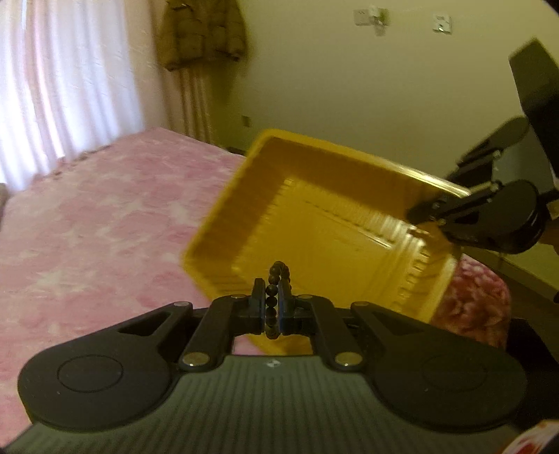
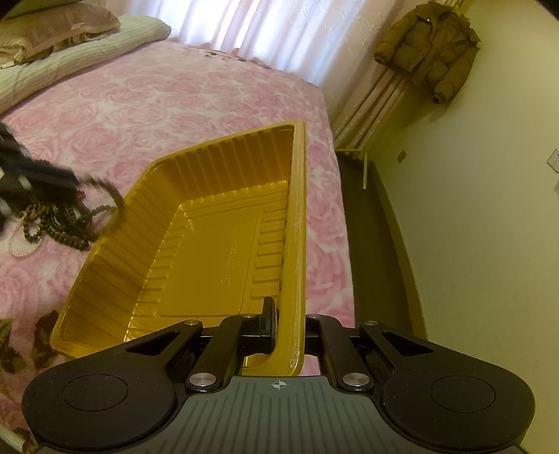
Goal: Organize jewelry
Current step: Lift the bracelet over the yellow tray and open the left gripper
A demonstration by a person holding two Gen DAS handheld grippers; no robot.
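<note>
Left gripper (image 1: 275, 303): black, 2-fingered, jaws clamped on a bracelet of dark round beads (image 1: 276, 279) that stands between the pads and loops out past the fingertips, hanging over the near edge of a yellow rectangular plastic tray with ribbed walls (image 1: 279, 195).

Right gripper (image 2: 281, 323): same build, jaws pinched tight on the tray's long rim, 1 finger (image 2: 268, 319) inside the wall, the other hidden behind it. Tray tilted, resting on or held just above a bed with a pink rose-patterned cover (image 2: 174, 97); cannot tell which.

Remaining jewelry: heap of brown bead strings (image 2: 59, 220) with 1 white pearl strand (image 2: 21, 249), on the cover just beside the tray.

Surroundings: folded bedding (image 2: 70, 42) at the bed's far end, pale curtains (image 2: 279, 31), brown padded jacket (image 2: 428, 49) hanging on the wall.
</note>
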